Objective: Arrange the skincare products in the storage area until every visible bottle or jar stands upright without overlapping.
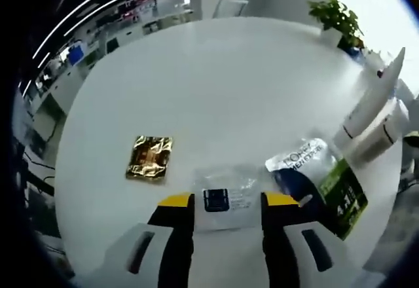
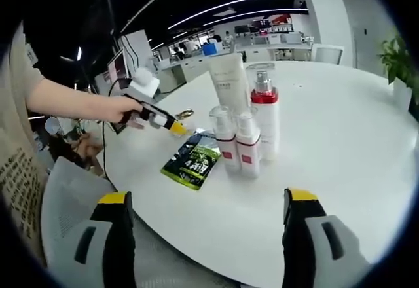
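Reaching with left gripper (image 1: 226,203), jaws wide around clear sachet (image 1: 226,193): thin, floppy, slippery, probably best pinching an edge. Right gripper (image 2: 209,213) hanging wide, holding nothing.

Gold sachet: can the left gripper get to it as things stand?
Probably yes. The gold sachet lies flat on bare white table, just ahead-left of the open left gripper. Only the clear packet sits between its jaws; nothing blocks the path to the sachet.
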`<state>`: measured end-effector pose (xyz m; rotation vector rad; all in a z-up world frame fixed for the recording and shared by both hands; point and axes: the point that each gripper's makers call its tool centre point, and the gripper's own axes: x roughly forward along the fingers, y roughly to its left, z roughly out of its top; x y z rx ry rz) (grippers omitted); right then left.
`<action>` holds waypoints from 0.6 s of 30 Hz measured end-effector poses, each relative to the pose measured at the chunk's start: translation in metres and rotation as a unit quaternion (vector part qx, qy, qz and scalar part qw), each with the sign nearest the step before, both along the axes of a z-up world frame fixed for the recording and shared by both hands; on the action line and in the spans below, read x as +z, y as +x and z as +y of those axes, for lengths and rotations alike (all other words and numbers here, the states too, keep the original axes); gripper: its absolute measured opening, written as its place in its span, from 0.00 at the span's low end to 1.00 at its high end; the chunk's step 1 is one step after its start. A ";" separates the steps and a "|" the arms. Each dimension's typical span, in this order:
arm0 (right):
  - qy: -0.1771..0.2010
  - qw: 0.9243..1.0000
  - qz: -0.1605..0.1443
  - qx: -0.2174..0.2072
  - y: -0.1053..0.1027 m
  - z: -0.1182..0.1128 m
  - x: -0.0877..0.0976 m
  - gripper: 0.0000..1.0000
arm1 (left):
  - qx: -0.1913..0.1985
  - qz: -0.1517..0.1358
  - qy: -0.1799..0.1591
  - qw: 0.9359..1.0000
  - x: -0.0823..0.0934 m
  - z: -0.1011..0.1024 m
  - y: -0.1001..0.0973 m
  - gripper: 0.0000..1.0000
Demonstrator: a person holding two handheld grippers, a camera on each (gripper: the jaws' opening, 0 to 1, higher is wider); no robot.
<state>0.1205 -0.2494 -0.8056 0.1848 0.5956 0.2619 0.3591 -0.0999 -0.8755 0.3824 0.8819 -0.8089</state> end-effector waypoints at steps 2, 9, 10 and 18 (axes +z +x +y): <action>0.000 1.000 -0.001 0.003 0.000 0.001 0.001 0.93 | 0.000 -0.001 -0.009 1.000 0.005 0.003 -0.009 0.37; -0.004 1.000 -0.003 0.025 -0.002 0.010 0.002 0.88 | 0.008 -0.004 -0.042 0.999 0.026 0.019 -0.039 0.37; -0.003 1.000 -0.002 0.025 -0.002 0.011 0.002 0.88 | 0.009 -0.005 -0.045 0.999 0.029 0.021 -0.042 0.37; 0.032 0.999 -0.016 0.038 0.000 0.031 0.017 0.79 | -0.002 -0.032 -0.096 0.995 0.066 0.027 -0.075 0.37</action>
